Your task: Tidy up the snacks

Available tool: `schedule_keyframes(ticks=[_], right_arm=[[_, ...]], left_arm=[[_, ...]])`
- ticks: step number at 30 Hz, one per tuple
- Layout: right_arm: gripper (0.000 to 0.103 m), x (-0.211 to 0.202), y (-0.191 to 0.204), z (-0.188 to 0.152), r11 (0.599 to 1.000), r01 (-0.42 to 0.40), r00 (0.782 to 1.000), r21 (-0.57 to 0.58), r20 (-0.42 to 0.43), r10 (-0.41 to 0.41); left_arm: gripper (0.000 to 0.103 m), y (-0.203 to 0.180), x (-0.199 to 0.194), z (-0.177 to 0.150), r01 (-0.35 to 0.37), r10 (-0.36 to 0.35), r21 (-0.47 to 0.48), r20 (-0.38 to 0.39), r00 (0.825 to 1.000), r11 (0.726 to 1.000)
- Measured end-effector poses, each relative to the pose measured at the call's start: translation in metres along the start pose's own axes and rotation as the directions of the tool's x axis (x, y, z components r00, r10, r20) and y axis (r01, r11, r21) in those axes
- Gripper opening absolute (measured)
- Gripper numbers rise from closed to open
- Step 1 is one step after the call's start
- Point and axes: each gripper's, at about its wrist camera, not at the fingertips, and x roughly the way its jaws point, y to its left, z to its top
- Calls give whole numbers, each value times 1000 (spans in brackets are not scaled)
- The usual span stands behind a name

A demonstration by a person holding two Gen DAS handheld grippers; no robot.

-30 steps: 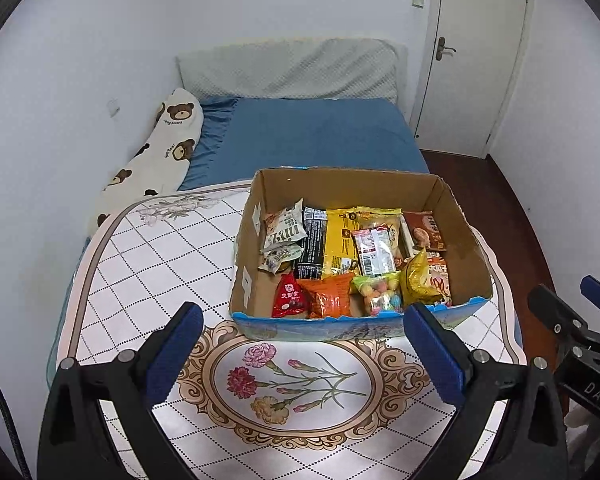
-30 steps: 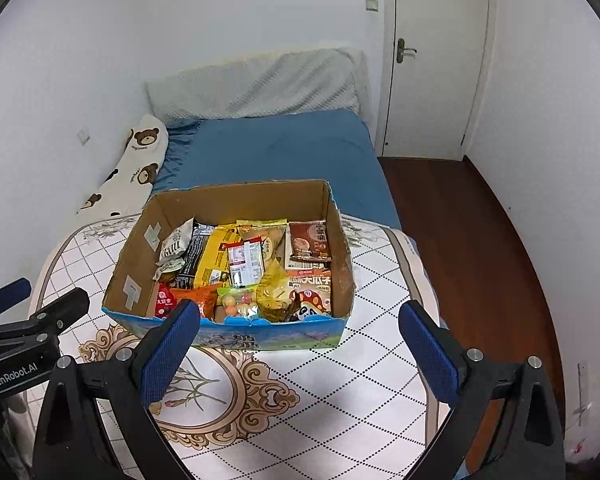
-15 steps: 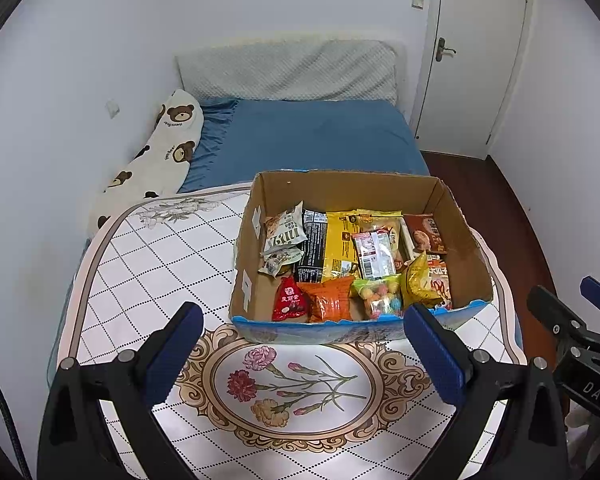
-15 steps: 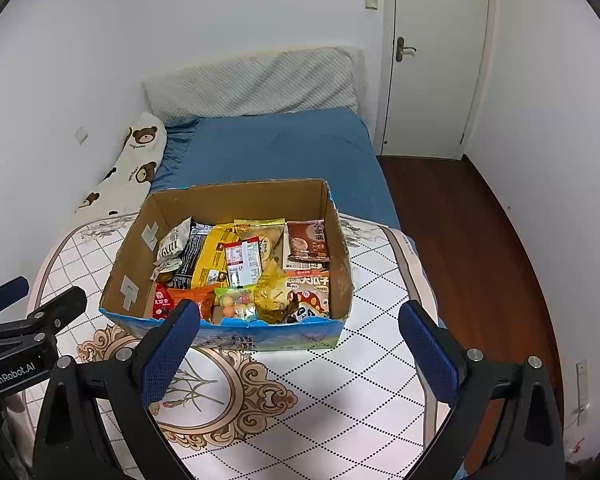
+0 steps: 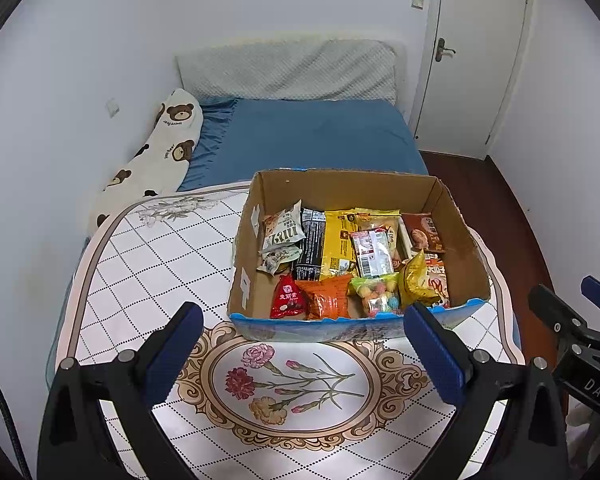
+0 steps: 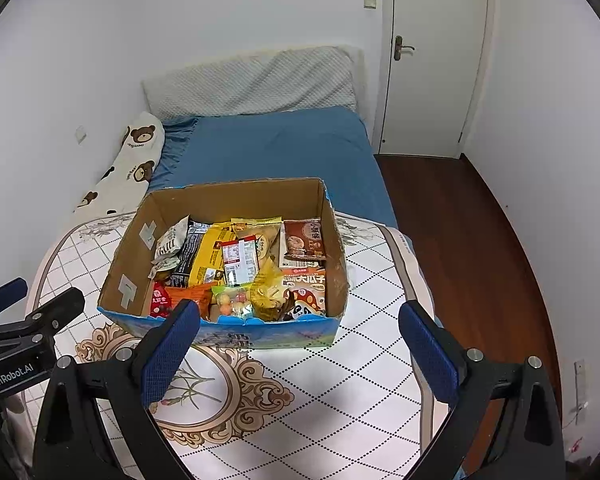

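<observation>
Snacks in the box look light, crinkly and slippery, best pinched by a sealed edge; left gripper and right gripper hover spread, empty.

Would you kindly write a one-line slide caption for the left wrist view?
Open left claw hovers above a floral tablecloth, facing a cardboard box packed with snack packets.

1. Tablecloth: white, dotted diamond grid, floral medallion, lower centre.
2. Cardboard box: brown, blue printed front edge.
3. Bedsheet: plain blue, upper centre.
4. Long pillow: cream with brown bears, left.
5. Gripper pads: blue on black fingers.
</observation>
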Motion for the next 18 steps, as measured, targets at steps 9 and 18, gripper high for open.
schedule_keyframes(ticks=[9, 18], right_arm=[[101, -2, 1, -2, 1000, 3, 1000, -8, -8, -3], [101, -5, 2, -2, 1000, 5, 1000, -13, -15, -5]], left_arm=[[103, 0, -1, 0, 5, -5, 2, -6, 1000, 1000], [103, 0, 0, -1, 1, -1, 2, -1, 1000, 1000]])
